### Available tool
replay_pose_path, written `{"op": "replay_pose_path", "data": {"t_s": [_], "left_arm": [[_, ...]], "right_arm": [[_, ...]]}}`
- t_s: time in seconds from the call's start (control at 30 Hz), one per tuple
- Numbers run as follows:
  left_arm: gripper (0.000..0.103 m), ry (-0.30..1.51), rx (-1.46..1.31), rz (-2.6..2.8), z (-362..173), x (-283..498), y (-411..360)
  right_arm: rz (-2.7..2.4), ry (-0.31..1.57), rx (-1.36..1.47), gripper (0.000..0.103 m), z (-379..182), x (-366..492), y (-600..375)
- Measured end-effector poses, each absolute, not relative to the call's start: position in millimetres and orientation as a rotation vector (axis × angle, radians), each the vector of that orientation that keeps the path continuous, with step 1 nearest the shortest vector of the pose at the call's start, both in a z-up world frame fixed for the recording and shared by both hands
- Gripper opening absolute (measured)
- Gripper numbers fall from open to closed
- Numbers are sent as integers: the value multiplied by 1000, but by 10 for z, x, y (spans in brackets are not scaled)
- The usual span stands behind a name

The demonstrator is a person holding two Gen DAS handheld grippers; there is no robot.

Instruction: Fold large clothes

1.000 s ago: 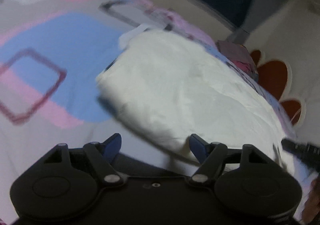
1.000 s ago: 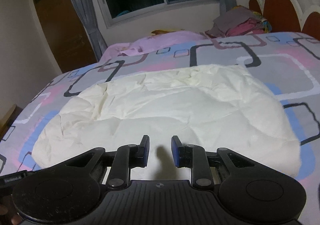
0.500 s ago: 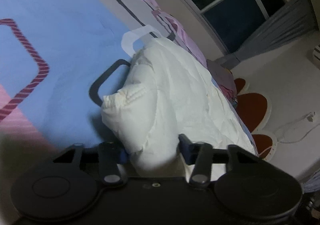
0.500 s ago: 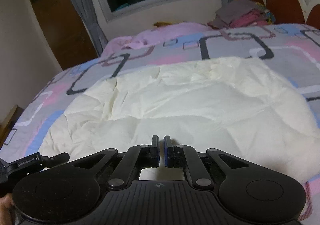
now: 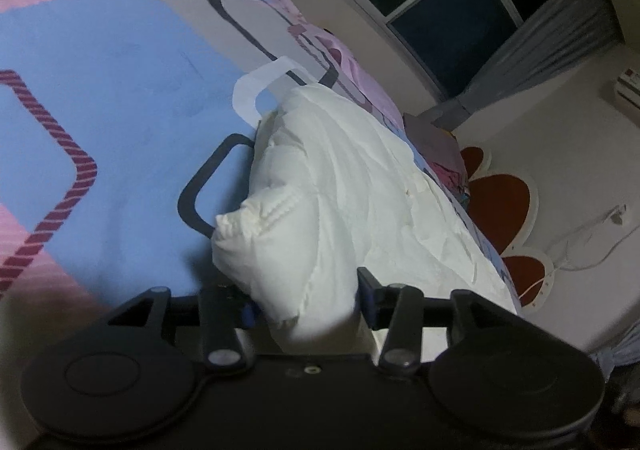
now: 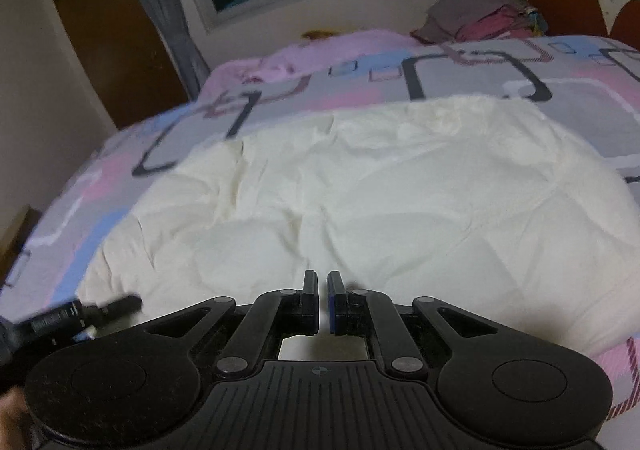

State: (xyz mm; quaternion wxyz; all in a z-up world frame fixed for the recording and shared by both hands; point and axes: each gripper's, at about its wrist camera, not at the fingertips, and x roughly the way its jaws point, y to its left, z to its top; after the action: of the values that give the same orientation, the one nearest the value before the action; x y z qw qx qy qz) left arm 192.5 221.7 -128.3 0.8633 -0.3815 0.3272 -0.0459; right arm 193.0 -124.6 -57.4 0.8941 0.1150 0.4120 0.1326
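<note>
Between the fingers of the left gripper (image 5: 306,300) sits a thick, bunched corner of the white garment (image 5: 360,186), a padded, cuff-like end with ribbed stitching that bulges up and forward past the fingertips. The jaws have just been closing and now stand part-way in, pressed against that wad of cloth from both sides, so the left gripper appears to have the corner in its hold. From this grip the garment runs away ahead and to the right of the fingers, its long axis lying diagonally across the patterned bedspread (image 5: 100,90) toward the headboard (image 5: 504,202). Seen from the right wrist, the right gripper (image 6: 323,300) has its jaws drawn almost together, only a thin slit showing between the blue pads; the near hem of the garment (image 6: 380,202) disappears under the fingers, and whether a thin layer of cloth is pinched there cannot be told. The rest of the garment spreads broadly ahead of those fingers, wide from side to side, flat and creased on the bed. The left gripper's black tip pokes into that view low on the left, at the garment's near-left corner. Both grippers therefore stand at the near edge, so the coming fold likely carries that edge forward over the body.
</note>
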Motion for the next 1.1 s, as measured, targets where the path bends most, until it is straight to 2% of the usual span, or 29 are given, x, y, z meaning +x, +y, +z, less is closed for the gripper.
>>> {"op": "replay_pose_path", "data": {"t_s": [0.03,0.13,0.47,0.67,0.8,0.97,1.07,1.1], "left_arm": [[30,680,-783,-106,-1247,1913,2192],[22,648,-662,-123,-1047,1905,2044],[20,508,-338,-232,-160,1894,1285],[20,484,-148,-354,268,1926,376],[20,508,-77,-445,317,2010,-266],[20,614,-32,-563,61,2179,-1048],[37,730,-89,-636,-270,2339,-1377],[50,755,-138,-658,-401,2379,-1445]], "right_arm": [[265,878,224,6,-664,1958,-1223],[251,910,254,6,-817,2018,-1247],[308,944,376,6,-885,2116,-1553],[292,778,535,6,-491,2019,-2371],[210,741,600,6,-388,1975,-3036],[153,770,625,6,-499,1846,-3643],[132,798,657,6,-621,1747,-3912],[127,805,667,6,-637,1713,-4005]]}}
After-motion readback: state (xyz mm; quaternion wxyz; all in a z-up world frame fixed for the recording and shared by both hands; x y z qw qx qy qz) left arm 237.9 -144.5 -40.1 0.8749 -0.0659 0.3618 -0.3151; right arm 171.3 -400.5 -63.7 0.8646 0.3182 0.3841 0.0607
